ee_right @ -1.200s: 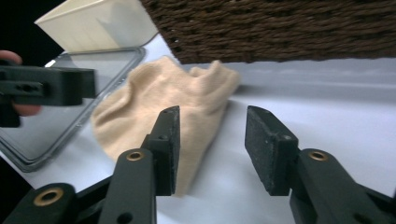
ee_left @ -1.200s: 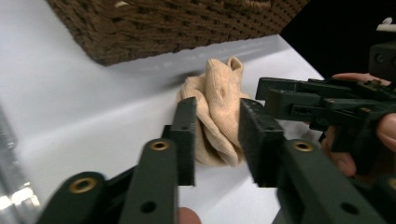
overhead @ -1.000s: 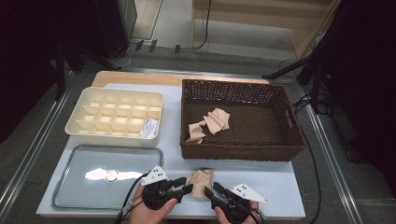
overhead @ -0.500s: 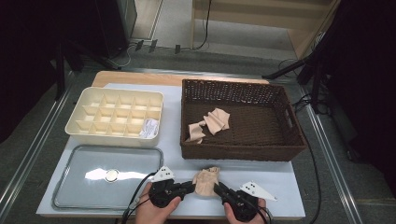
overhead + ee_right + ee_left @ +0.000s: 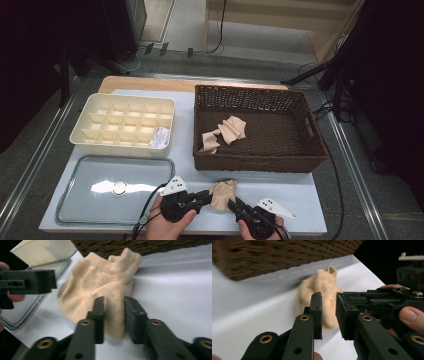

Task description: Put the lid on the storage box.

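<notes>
Both tongs meet at the near edge of the table, one from each side of a small beige sock (image 5: 223, 192). My left tongs (image 5: 204, 197) come in from the left and my right tongs (image 5: 232, 204) from the right, tips pointing at each other with the sock bunched up between them.

Looking along the right tongs, the jaws stand a little apart with a fold of the sock (image 5: 105, 290) between them; the pads seem to press on the knit from both sides, so I read them as clamped on it. Looking along the left tongs, the jaws are close to each other as well, with the sock (image 5: 322, 290) right behind the gap; they have just been closing and then eased open slightly, and I cannot tell if they pinch the fabric.

That sock lies on the white table top (image 5: 300, 192), just in front of the near wall of the brown wicker basket (image 5: 260, 162). Two more beige socks (image 5: 225, 132) lie inside the basket, near its left side. To the left of my hands sits a metal tray (image 5: 90, 172), and behind it a cream box with compartments (image 5: 122, 125).
</notes>
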The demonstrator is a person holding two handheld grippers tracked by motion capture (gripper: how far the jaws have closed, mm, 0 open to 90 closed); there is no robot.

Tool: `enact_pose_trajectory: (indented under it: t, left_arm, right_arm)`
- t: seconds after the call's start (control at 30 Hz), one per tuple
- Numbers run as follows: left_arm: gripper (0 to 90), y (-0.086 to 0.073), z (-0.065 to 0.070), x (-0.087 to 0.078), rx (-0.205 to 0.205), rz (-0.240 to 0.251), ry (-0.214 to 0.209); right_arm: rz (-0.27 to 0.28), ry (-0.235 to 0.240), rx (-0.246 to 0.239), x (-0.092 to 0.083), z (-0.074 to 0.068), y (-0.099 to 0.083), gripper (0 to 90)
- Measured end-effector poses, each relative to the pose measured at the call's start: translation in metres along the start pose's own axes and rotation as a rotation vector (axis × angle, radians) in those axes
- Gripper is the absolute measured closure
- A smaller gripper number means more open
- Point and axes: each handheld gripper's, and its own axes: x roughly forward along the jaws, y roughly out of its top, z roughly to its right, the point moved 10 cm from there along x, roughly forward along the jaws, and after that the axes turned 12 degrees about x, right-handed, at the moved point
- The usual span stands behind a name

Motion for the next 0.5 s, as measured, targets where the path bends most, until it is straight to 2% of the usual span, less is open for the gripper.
enact_pose_trajectory:
  t: [0.07, 0.13, 0.2, 0.27, 0.33, 0.37, 0.4, 0.43, 0.47, 0.5]
  left_arm:
    - [77.3, -0.001, 0.004, 0.010, 0.016, -0.022, -0.006]
    - [84.5, -0.004, 0.000, 0.016, 0.010, -0.055, 0.024]
    - [88.8, -0.006, -0.003, 0.019, 0.000, -0.066, 0.025]
    - [90.0, -0.013, -0.008, 0.026, -0.011, -0.095, 0.032]
    - [90.0, -0.014, -0.008, 0.028, -0.010, -0.098, 0.038]
    - [90.0, -0.016, -0.006, 0.032, -0.007, -0.095, 0.051]
    - [90.0, -0.016, -0.006, 0.032, -0.007, -0.095, 0.051]
    - [90.0, -0.016, -0.006, 0.034, -0.007, -0.090, 0.064]
    - [90.0, -0.016, -0.006, 0.034, -0.007, -0.090, 0.064]
    - [90.0, -0.016, -0.007, 0.035, -0.014, -0.087, 0.059]
  right_arm:
    - [0.003, 0.005, -0.034, 0.001, -0.005, 0.000, 79.0]
    - [0.008, 0.006, -0.068, 0.001, -0.009, 0.001, 80.4]
    - [0.010, 0.008, -0.074, 0.000, -0.010, 0.001, 80.8]
    - [0.027, 0.037, -0.073, -0.003, -0.015, 0.005, 81.6]
    - [0.029, 0.044, -0.077, -0.004, -0.016, 0.006, 81.7]
    - [0.039, 0.073, -0.080, -0.005, -0.023, 0.008, 82.0]
    - [0.039, 0.073, -0.080, -0.005, -0.023, 0.008, 82.0]
    - [0.038, 0.091, -0.099, -0.005, -0.029, 0.007, 82.1]
    - [0.038, 0.091, -0.099, -0.005, -0.029, 0.007, 82.1]
    - [0.036, 0.115, -0.129, -0.004, -0.038, 0.005, 82.5]
